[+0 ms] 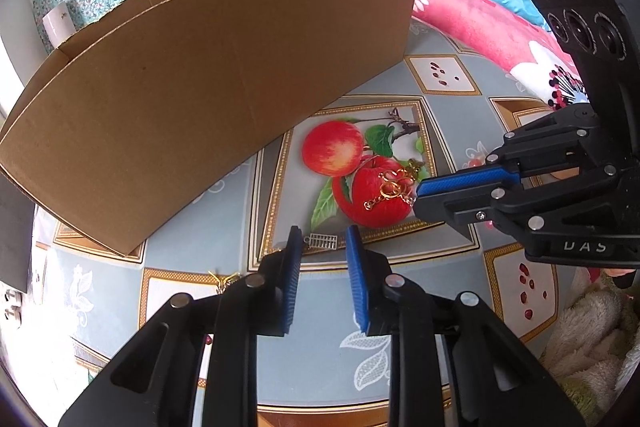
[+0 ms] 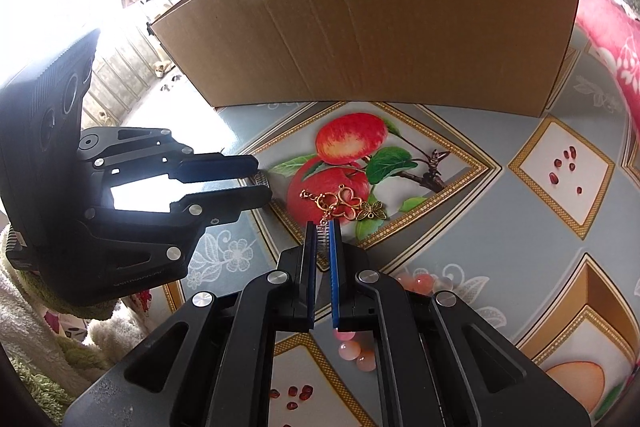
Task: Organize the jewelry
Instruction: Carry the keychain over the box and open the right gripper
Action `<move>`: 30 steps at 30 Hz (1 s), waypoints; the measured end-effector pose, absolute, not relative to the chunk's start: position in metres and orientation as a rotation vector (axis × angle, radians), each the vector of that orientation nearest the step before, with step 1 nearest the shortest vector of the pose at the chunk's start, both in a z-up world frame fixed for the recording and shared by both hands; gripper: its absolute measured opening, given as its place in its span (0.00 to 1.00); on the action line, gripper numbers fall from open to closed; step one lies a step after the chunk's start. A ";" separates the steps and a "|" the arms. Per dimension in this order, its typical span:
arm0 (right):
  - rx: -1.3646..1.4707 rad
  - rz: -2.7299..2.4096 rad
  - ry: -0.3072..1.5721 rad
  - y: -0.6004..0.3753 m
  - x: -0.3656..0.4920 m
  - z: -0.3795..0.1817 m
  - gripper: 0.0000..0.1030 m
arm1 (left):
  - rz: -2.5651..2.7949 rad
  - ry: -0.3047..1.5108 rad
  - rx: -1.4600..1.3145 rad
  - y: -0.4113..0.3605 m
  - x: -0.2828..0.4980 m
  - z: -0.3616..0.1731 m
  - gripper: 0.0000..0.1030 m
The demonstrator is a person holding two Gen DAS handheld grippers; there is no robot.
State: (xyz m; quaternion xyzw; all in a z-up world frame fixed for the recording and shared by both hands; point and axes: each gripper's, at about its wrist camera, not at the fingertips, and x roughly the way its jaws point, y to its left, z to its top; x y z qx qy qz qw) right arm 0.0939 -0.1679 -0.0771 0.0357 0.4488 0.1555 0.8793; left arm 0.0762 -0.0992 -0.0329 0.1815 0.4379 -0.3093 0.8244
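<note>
A gold chain with butterfly charms (image 2: 342, 204) lies on the printed apple of the tablecloth; it also shows in the left wrist view (image 1: 394, 187). My right gripper (image 2: 323, 227) has its jaws nearly closed on a small silver piece at the chain's near end; it also shows in the left wrist view (image 1: 418, 195). My left gripper (image 1: 322, 239) is open, with a small silver comb-like charm (image 1: 322, 241) between its tips on the table. In the right wrist view the left gripper (image 2: 260, 183) sits to the left.
A large cardboard box (image 1: 208, 75) stands at the back of the table, also in the right wrist view (image 2: 372, 23). Pink beads (image 2: 356, 349) lie under the right gripper. A gold charm (image 1: 224, 279) lies by the left gripper. A pink blanket (image 1: 492, 27) is at the right.
</note>
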 end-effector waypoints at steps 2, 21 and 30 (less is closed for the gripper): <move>0.075 0.325 0.936 -0.167 0.094 -0.077 0.04 | -0.660 0.927 0.380 -0.099 0.076 -0.033 0.21; 0.101 0.336 0.931 -0.157 0.096 -0.071 0.04 | -0.659 0.861 0.391 -0.096 0.071 -0.031 0.13; 0.088 0.355 0.870 -0.148 0.086 -0.050 0.04 | -0.641 0.790 0.325 -0.079 0.063 0.001 0.13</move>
